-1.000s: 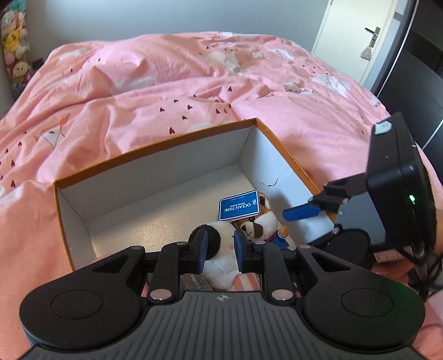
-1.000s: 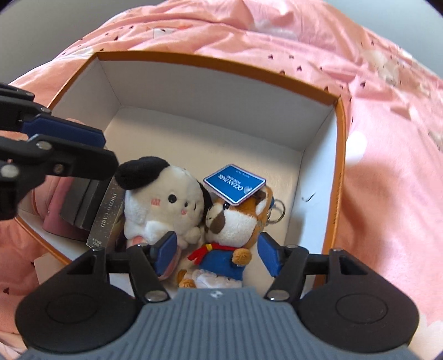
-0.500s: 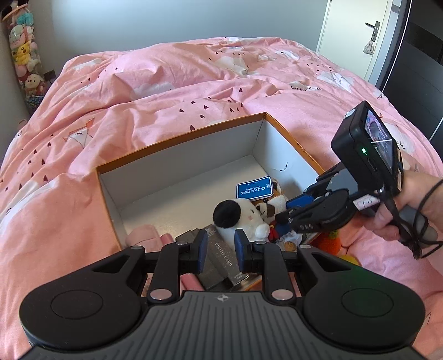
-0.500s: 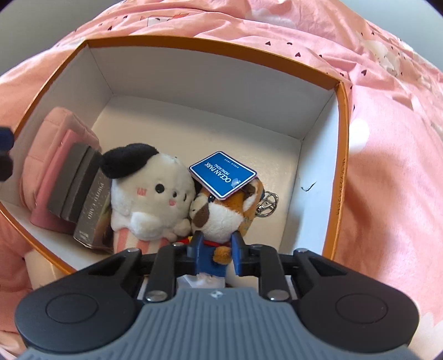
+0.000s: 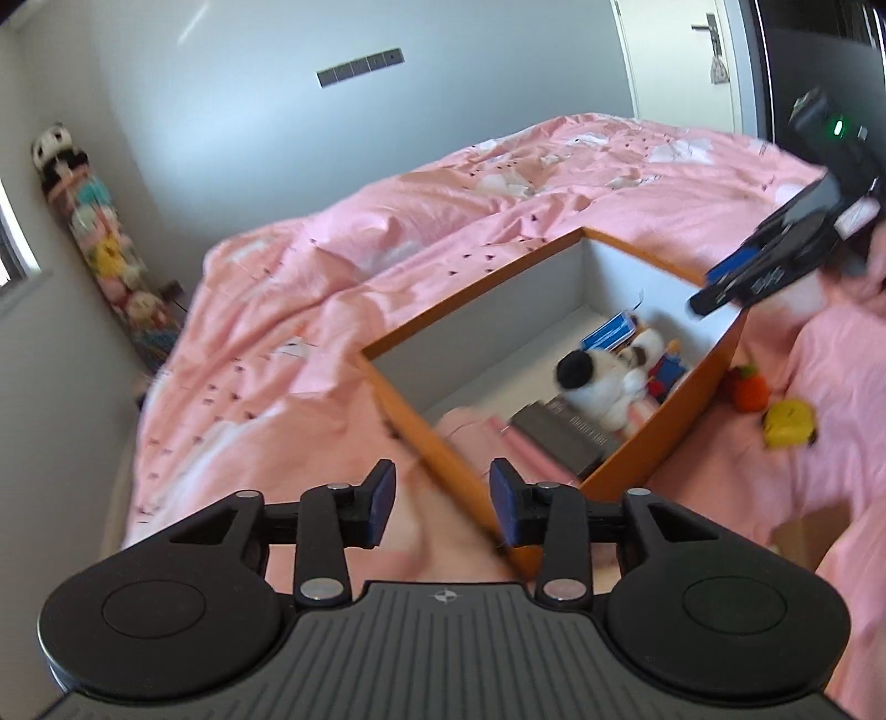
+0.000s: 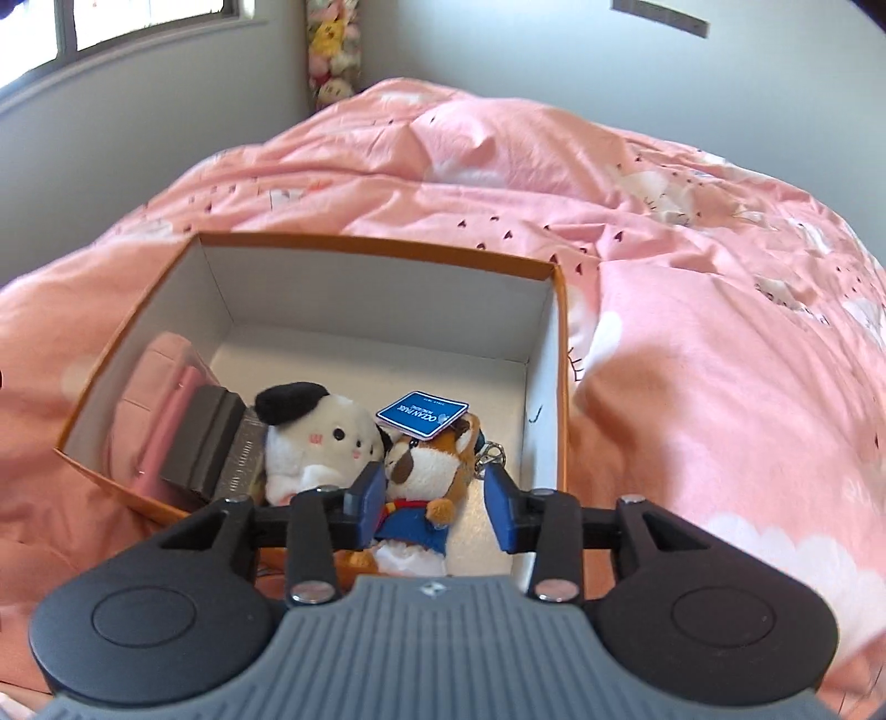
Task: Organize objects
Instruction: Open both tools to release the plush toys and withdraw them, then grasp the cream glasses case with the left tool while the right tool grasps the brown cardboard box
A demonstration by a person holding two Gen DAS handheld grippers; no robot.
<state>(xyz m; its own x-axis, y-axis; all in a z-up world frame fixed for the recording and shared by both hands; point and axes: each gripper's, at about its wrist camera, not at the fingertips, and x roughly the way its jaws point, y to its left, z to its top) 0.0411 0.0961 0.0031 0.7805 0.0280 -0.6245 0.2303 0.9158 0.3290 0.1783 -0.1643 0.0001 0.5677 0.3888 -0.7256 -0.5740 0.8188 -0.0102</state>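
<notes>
The duvet point(image 6: 692, 288) was pink, scattered with small dark hearts and white clouds. The box point(image 6: 560, 354) was orange outside, white within. In it sat a white plush point(image 6: 326, 437) with a black ear, a brown-and-white plush point(image 6: 437, 471) in blue with a blue tag point(image 6: 422, 412), and a pink pouch point(image 6: 160, 387). An orange toy point(image 5: 750, 390) and a yellow one point(image 5: 789, 423) lay outside.

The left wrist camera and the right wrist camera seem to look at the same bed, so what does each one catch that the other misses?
Only the left wrist view shows the right gripper above the box, plus an orange toy and a yellow toy lying on the duvet outside it. Only the right wrist view shows a window and the white plush's face. Both show the orange box, the white plush, the fox plush with its blue tag, and the pink duvet.
</notes>
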